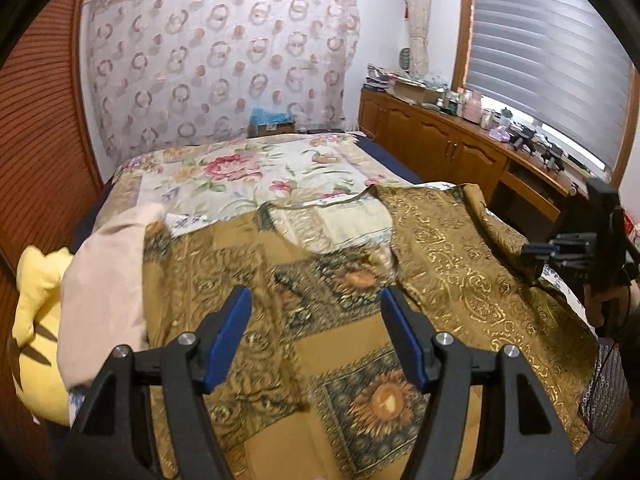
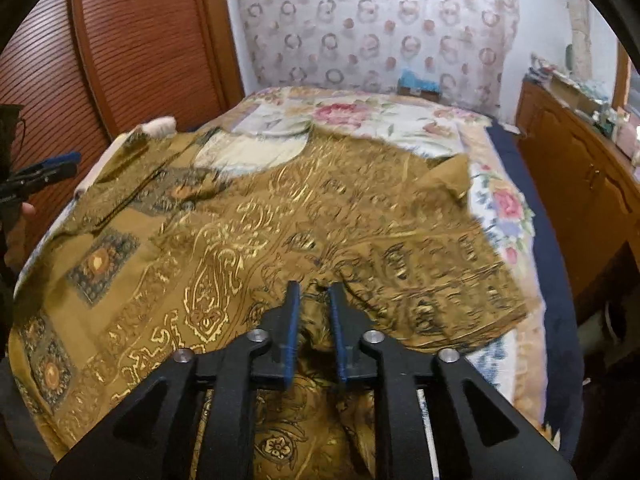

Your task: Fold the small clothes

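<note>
Your left gripper point(image 1: 316, 300) was released, its two blue pads spread wide and nothing between them, and it hung just above the garment point(image 1: 348, 280). This garment, a brown top with gold ornament and sunflower squares, lay spread flat over the near half of the bed point(image 1: 256, 168), with its neck opening turned to the far side. Under it you could see the flowered bedspread point(image 2: 500, 200).

Your right gripper point(image 2: 314, 300) had its jaws nearly together, with only a narrow gap, and a raised fold of the garment point(image 2: 260, 216) stood between the pads. It seemed to be grasping this cloth near the lower right part (the picture was blurred there, so the exact contact was not sure).

At the left edge of the bed a pale pink cloth point(image 1: 104, 280) lay beside the garment, touching its sleeve side, and a yellow plush toy point(image 1: 36, 320) rested next to it. On the right side a wooden cabinet point(image 1: 440, 136) stood along the wall, with many small things on top.
</note>
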